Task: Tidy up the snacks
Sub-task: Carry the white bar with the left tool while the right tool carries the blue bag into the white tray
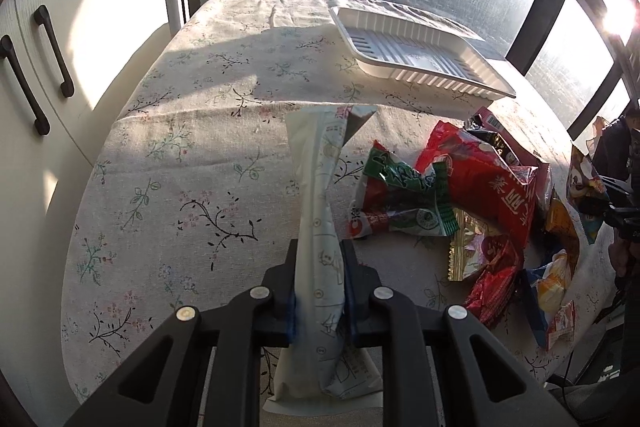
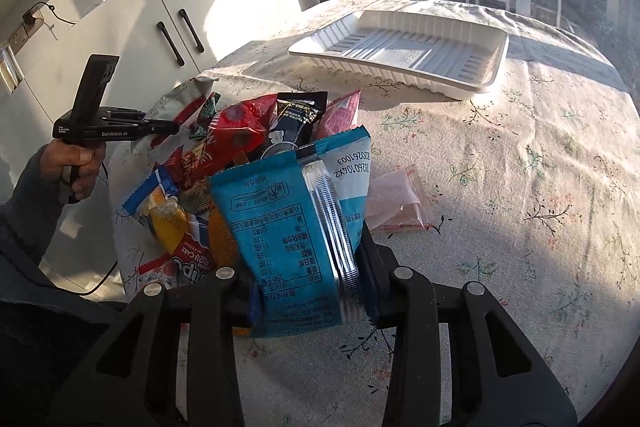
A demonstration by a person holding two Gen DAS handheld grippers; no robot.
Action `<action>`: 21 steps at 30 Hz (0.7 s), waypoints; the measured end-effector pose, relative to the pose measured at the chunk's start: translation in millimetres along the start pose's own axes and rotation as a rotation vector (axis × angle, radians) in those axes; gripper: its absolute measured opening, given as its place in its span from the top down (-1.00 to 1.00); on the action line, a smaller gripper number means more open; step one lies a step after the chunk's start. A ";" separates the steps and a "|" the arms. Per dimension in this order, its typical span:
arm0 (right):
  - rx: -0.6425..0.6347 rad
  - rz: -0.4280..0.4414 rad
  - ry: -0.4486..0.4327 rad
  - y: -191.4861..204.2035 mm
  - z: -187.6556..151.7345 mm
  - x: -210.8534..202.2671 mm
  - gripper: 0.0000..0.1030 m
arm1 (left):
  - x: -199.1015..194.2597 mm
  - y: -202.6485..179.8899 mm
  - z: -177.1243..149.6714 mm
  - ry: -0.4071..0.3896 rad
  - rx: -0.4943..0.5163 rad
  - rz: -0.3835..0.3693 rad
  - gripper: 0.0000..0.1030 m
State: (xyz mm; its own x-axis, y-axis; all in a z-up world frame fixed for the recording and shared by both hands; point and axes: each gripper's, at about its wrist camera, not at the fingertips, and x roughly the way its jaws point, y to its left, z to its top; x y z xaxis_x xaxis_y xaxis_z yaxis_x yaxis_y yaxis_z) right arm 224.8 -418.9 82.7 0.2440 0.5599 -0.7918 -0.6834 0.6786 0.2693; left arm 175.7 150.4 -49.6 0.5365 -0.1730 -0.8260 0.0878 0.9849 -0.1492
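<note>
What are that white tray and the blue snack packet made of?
The white tray looks like thin moulded plastic, matte: its walls are ribbed. The blue snack packet in the right tongs seems glossy printed plastic film, with a shiny crimped seam.

Readable stuff: the left gripper (image 2: 160,127), out at 9 o'clock in the right wrist view, has "GenRobot.AI" on its side. The blue packet (image 2: 288,227) dead centre shows the upside-down code "20260104X2". At 7 o'clock a cake pack (image 2: 192,259) reads "ROLL CAKE". Other print is too small.
</note>
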 end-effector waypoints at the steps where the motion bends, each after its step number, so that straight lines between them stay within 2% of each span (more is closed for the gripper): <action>1: 0.013 0.006 -0.015 -0.6 0.1 -2.9 0.32 | -3.1 0.4 1.0 -0.012 -0.005 -0.007 0.65; 8: 0.176 0.017 -0.143 -26.4 4.4 -29.7 0.32 | -16.1 3.1 28.0 -0.073 -0.031 -0.046 0.65; 10: 0.255 -0.008 -0.174 -45.8 6.7 -38.3 0.32 | -16.4 0.9 43.0 -0.090 -0.019 -0.053 0.64; 14: 0.393 -0.114 -0.223 -88.2 18.8 -55.0 0.32 | -6.3 -5.4 81.2 -0.105 -0.002 -0.059 0.65; 17: 0.424 -0.155 -0.257 -107.0 43.0 -62.4 0.32 | 6.5 -12.6 116.6 -0.106 0.010 -0.071 0.65; 21: 0.397 -0.151 -0.310 -111.2 94.1 -57.3 0.32 | 22.4 -27.4 163.2 -0.143 0.041 -0.053 0.64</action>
State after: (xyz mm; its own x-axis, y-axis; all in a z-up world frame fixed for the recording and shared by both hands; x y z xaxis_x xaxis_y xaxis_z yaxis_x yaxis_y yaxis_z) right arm 351.5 -481.7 149.7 0.5531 0.5157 -0.6543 -0.3264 0.8567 0.3993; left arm 322.3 120.7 24.7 0.6439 -0.2244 -0.7315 0.1514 0.9745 -0.1657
